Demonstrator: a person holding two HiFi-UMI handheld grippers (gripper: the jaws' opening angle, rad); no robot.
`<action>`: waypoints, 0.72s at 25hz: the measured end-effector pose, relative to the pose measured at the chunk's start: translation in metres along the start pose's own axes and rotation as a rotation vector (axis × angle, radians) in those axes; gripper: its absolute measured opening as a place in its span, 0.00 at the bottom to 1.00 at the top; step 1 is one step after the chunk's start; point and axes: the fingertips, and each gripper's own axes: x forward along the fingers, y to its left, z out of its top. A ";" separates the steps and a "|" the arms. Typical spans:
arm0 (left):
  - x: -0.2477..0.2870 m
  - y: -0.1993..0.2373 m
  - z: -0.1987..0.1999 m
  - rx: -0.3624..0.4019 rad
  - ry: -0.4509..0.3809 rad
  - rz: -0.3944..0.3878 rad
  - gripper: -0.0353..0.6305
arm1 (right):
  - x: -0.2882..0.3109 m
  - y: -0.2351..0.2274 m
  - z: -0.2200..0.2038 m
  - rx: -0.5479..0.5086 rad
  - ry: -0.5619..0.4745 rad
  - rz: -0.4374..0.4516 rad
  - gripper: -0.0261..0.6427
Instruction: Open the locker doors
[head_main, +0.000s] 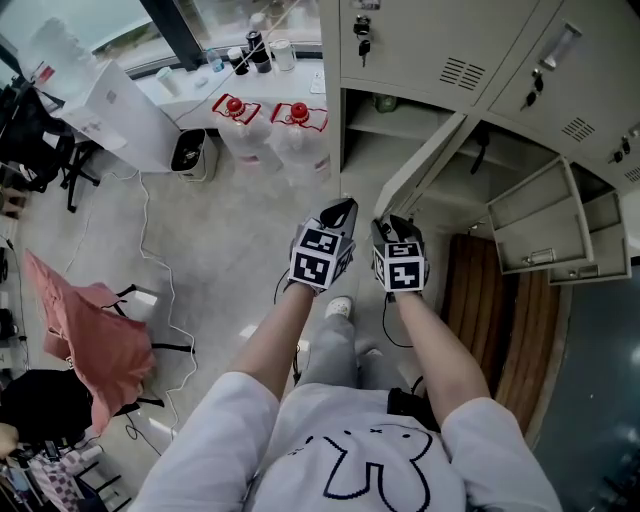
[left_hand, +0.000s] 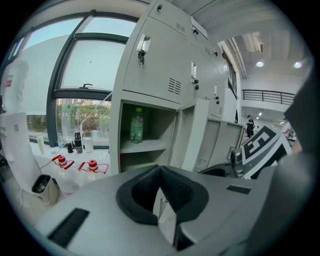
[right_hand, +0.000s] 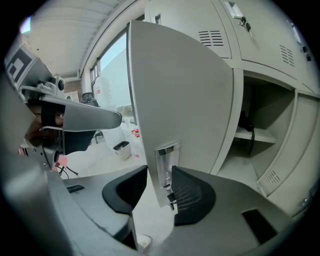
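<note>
- Lockers (head_main: 430, 40): a grey bank ran across the upper right of the head view. The top row was shut, with keys hanging in the locks.
- Door (head_main: 425, 160): one door stood swung out from a lower bay at mid-frame, seen edge-on from above. In the right gripper view it filled the centre, its lower corner reaching down between the jaws.
- Handle (right_hand: 165, 162): a bright metal recess plate sat near the door's lower edge, just beside the right-hand pad.
- Right gripper (head_main: 397, 222): it was at the door's free end with its jaws partly apart, astride the door edge. The pads lay close to either face, with no clamp on it to be seen.
- Left gripper (head_main: 345, 207): it was just left of the right gripper and clear of the door. Its pads met at the tips with nothing between them.
- Further doors (head_main: 535, 215): these hung open at the right of the head view.
- Bottle (left_hand: 136, 125): a green bottle stood upright on a shelf in an open bay, centre of the left gripper view.
- Jugs (head_main: 235, 115): two clear jugs with red caps stood on the floor, upper centre-left.
- Cloth (head_main: 85, 330): a pink cloth was draped at the left edge.
</note>
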 end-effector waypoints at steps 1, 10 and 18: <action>-0.002 -0.008 -0.002 -0.001 0.003 -0.007 0.07 | -0.007 -0.003 -0.003 0.003 0.002 -0.008 0.28; 0.001 -0.070 -0.004 0.020 0.024 -0.068 0.07 | -0.056 -0.045 -0.031 0.029 0.043 -0.091 0.28; 0.014 -0.119 -0.002 0.053 0.039 -0.144 0.07 | -0.089 -0.083 -0.050 0.064 0.063 -0.171 0.24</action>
